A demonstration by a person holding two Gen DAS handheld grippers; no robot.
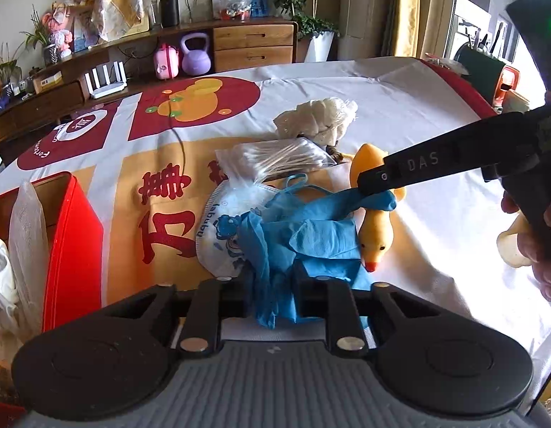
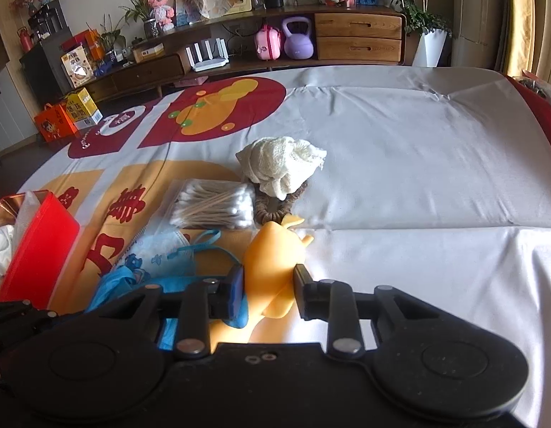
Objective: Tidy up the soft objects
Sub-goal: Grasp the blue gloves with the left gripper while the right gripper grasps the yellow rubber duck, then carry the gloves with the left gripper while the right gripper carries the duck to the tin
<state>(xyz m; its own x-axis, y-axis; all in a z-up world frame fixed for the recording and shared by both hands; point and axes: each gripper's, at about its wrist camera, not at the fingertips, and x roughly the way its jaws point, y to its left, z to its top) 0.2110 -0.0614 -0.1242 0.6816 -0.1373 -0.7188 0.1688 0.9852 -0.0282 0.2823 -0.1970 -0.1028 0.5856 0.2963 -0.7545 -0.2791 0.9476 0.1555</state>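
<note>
Crumpled blue gloves (image 1: 311,235) lie on the printed cloth, partly over a yellow rubber duck (image 1: 377,230) and a blue-printed face mask (image 1: 222,228). My left gripper (image 1: 273,292) stands open with a fold of the gloves between its fingers. My right gripper (image 2: 267,292) straddles the duck (image 2: 272,264), jaws open around its body; its left finger touches blue glove (image 2: 240,312). It shows from the side in the left wrist view (image 1: 375,182). A bag of cotton swabs (image 2: 213,207) and a white mesh bundle (image 2: 282,164) lie behind.
A red box (image 1: 74,246) holding white plastic and cloth stands at the left, also in the right wrist view (image 2: 36,246). A brown woven ring (image 2: 275,210) lies under the mesh bundle. White cloth stretches to the right. A wooden sideboard (image 2: 357,41) is beyond the table.
</note>
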